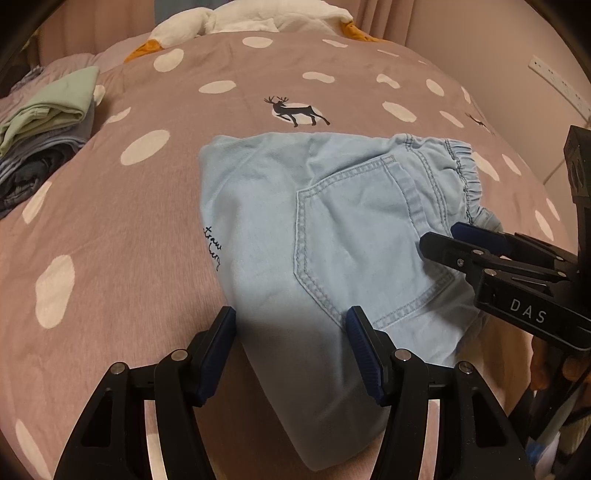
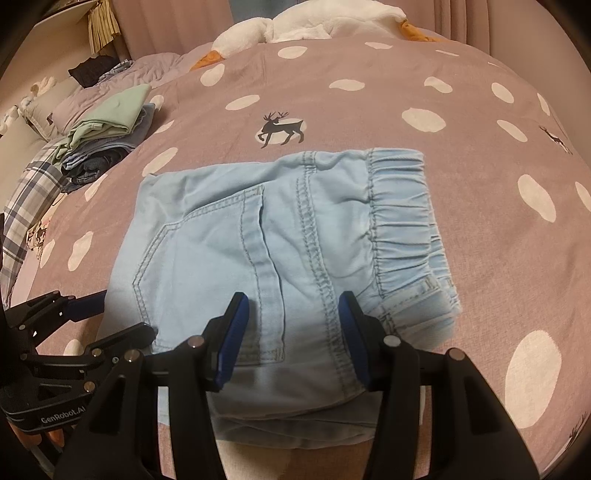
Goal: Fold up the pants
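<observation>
Light blue denim pants (image 1: 332,229) lie folded into a compact rectangle on the bed, back pocket up, elastic waistband to the right; they also show in the right wrist view (image 2: 288,240). My left gripper (image 1: 291,325) is open and empty, hovering over the pants' near left edge. My right gripper (image 2: 293,306) is open and empty over the near edge by the waistband; it also shows in the left wrist view (image 1: 439,240). The left gripper also appears at the lower left of the right wrist view (image 2: 122,314).
The bed has a mauve cover (image 1: 129,221) with white dots and deer prints. A stack of folded clothes (image 2: 107,136) with a green piece on top lies at the far left. A white plush goose (image 2: 295,22) lies at the head. A plaid cloth (image 2: 26,206) sits at the left edge.
</observation>
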`<state>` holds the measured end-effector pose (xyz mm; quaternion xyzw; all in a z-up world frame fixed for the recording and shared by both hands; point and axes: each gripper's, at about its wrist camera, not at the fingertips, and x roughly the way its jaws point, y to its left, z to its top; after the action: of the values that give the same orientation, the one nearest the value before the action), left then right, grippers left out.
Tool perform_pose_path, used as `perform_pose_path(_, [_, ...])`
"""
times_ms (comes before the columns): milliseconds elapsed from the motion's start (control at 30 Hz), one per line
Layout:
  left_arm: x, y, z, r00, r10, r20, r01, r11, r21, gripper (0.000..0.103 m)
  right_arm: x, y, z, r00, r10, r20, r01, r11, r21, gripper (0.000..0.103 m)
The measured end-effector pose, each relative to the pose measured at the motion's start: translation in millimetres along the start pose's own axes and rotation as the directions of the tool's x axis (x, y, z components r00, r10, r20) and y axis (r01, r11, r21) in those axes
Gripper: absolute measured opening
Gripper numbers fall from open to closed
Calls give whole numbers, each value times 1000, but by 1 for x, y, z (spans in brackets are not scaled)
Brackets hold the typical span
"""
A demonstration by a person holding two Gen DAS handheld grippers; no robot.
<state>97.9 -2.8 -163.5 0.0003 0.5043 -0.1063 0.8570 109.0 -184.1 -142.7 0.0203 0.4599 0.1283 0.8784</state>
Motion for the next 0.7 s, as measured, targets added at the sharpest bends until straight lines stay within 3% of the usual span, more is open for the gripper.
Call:
perform_pose_path(400, [0, -2, -2, 1000, 5, -2, -5, 1000, 11, 60, -8, -3, 3, 1000, 18, 24, -19, 999, 37, 50])
perform_pose_path(700, [-1, -7, -5, 1000, 22, -1, -22, 999, 31, 60, -1, -15, 32, 999, 0, 42, -2, 998, 60, 50])
